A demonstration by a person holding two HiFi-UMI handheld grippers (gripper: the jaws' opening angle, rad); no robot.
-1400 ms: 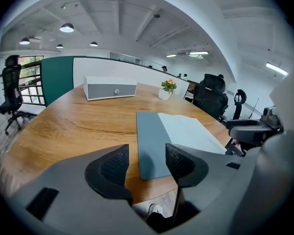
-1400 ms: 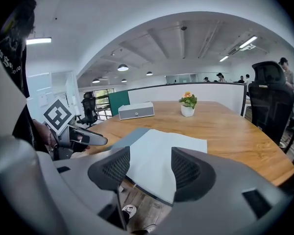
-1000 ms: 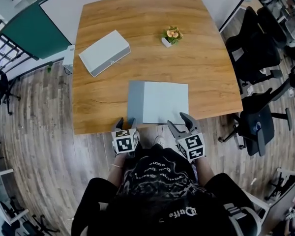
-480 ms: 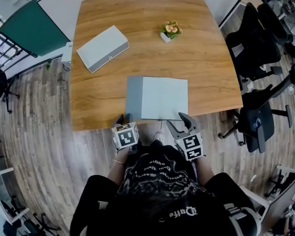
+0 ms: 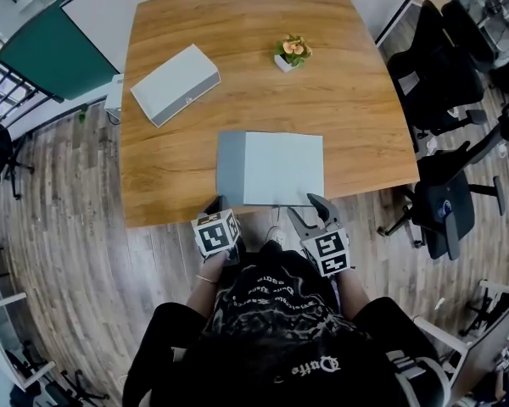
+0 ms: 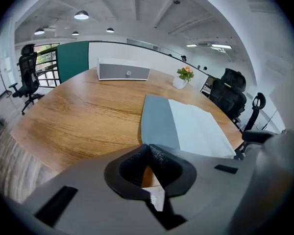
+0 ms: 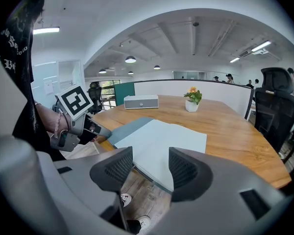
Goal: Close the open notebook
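Right now the notebook lies open and flat on the desk, at its near edge, white pages up, with a strip of grey cover showing along the left side. The left hand-held gripper sits at the near left corner of that cover, clenched, its jaws having just come together; whether they pinch the cover's edge I cannot tell. The right hand-held gripper hangs just off the desk edge by the near right corner, released. Its jaws are apart, though they have just been easing closer, with nothing pressed between them. Farther back stand a grey box on the left and a small plant on the right, well apart.
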